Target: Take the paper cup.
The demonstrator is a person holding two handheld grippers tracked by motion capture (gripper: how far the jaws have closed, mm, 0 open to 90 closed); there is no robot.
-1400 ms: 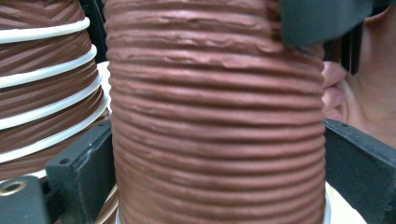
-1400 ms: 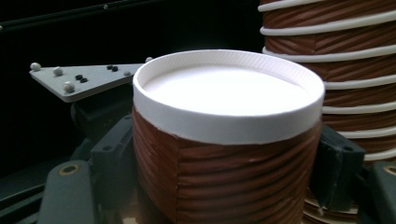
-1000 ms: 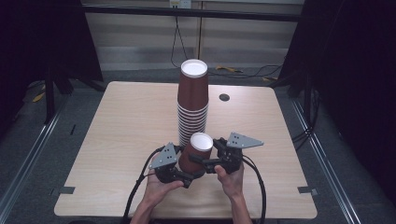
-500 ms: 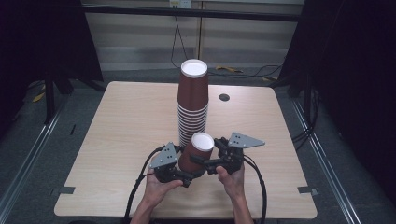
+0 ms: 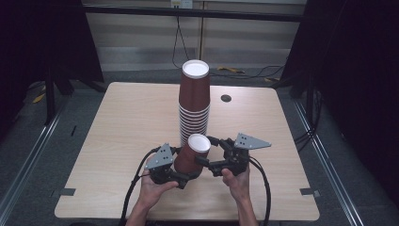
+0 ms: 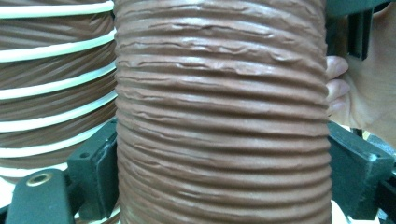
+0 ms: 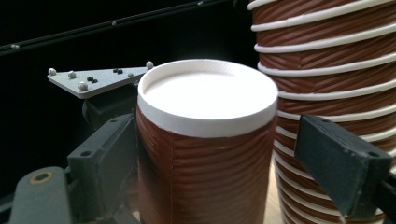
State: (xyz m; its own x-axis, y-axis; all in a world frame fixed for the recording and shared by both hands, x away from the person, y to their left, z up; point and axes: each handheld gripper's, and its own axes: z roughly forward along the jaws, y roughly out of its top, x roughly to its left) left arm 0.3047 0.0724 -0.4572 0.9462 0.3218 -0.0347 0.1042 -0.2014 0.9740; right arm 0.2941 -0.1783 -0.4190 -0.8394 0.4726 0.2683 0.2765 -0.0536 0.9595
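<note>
A tall stack of brown ribbed paper cups (image 5: pixel 194 101) stands white end up at the middle of the wooden table (image 5: pixel 117 122). Just in front of it, a single brown cup (image 5: pixel 190 157) tilts a little between both grippers. My left gripper (image 5: pixel 181 175) holds its lower body. In the left gripper view both pads (image 6: pixel 95 170) press on the cup (image 6: pixel 219 116), and the jaws have just been closing on it. My right gripper (image 5: pixel 209 153) brackets the cup's upper end (image 7: pixel 205 140). One pad (image 7: pixel 109 161) lies beside it, and the other pad (image 7: pixel 343 163) stands clear, in front of the stack (image 7: pixel 327 60).
A small dark round grommet (image 5: pixel 226 98) sits in the tabletop to the right of the stack. Cables trail from both grippers toward the table's front edge (image 5: pixel 188 217). Dark frame posts and floor rails flank the table.
</note>
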